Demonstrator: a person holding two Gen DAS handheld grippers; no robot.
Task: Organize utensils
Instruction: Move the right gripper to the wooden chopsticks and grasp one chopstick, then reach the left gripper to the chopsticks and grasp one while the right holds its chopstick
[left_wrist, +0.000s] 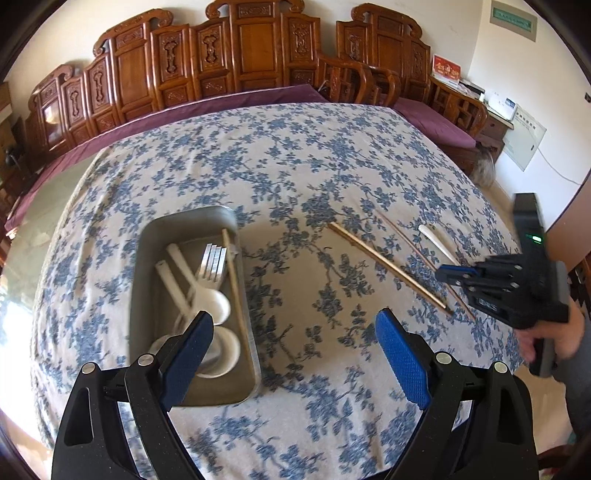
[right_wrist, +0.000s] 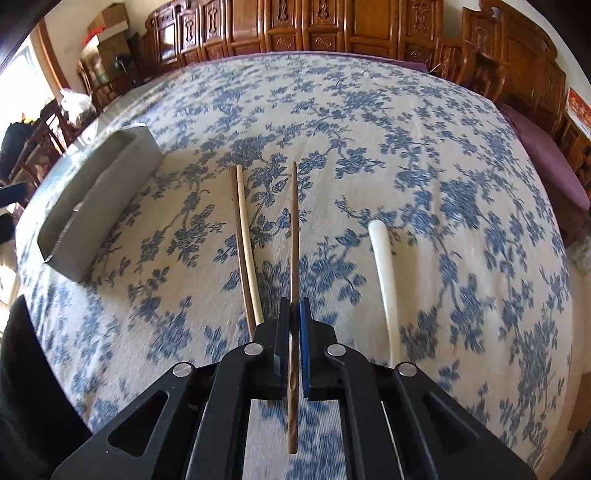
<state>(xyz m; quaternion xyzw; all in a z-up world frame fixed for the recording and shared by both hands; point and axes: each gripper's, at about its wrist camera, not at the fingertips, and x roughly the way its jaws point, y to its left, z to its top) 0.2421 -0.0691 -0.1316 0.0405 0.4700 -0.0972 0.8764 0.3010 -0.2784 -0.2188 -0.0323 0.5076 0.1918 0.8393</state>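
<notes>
A grey metal tray (left_wrist: 144, 258) on the flowered tablecloth holds white spoons (left_wrist: 214, 302), a fork (left_wrist: 212, 264) and a chopstick (left_wrist: 234, 280). My left gripper (left_wrist: 295, 347) is open and empty, just right of the tray's near end. My right gripper (right_wrist: 294, 314) is shut on a dark brown chopstick (right_wrist: 294, 221), which points away over the cloth. It also shows in the left wrist view (left_wrist: 448, 275). A lighter chopstick (right_wrist: 243, 240) lies left of it and a white spoon handle (right_wrist: 384, 273) right of it. The tray shows at the left in the right wrist view (right_wrist: 99, 199).
Carved wooden chairs (left_wrist: 240, 48) with purple cushions (left_wrist: 439, 122) ring the table's far side. The table edge drops off at the right (left_wrist: 517, 236). A side cabinet with boxes (left_wrist: 498, 107) stands by the wall.
</notes>
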